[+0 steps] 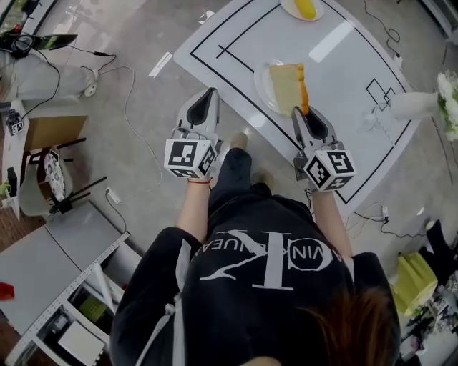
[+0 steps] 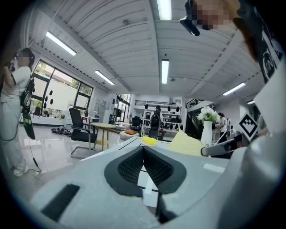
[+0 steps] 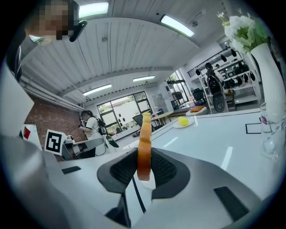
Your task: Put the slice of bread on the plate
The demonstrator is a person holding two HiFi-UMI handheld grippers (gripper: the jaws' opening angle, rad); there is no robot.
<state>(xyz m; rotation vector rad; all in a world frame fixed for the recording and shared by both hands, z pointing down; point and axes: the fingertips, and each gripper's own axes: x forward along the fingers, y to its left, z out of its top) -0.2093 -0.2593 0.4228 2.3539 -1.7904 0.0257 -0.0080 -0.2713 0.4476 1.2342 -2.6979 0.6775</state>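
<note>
A slice of bread (image 1: 286, 86) with an orange-brown crust hangs over a white plate (image 1: 262, 80) on the white table. My right gripper (image 1: 303, 111) is shut on its near edge. In the right gripper view the bread (image 3: 144, 134) stands on edge between the pads of the gripper (image 3: 143, 167). I cannot tell whether the slice touches the plate. My left gripper (image 1: 211, 93) hovers left of the plate at the table's near edge, shut with nothing in it. In the left gripper view its jaws (image 2: 143, 150) meet at the tips, and the bread (image 2: 185, 144) shows to the right.
A second plate with a yellow item (image 1: 304, 8) sits at the table's far side. A white vase of flowers (image 1: 418, 104) stands at the right, with black lines (image 1: 229, 51) marked on the table. Cables (image 1: 125, 78) lie on the floor at the left.
</note>
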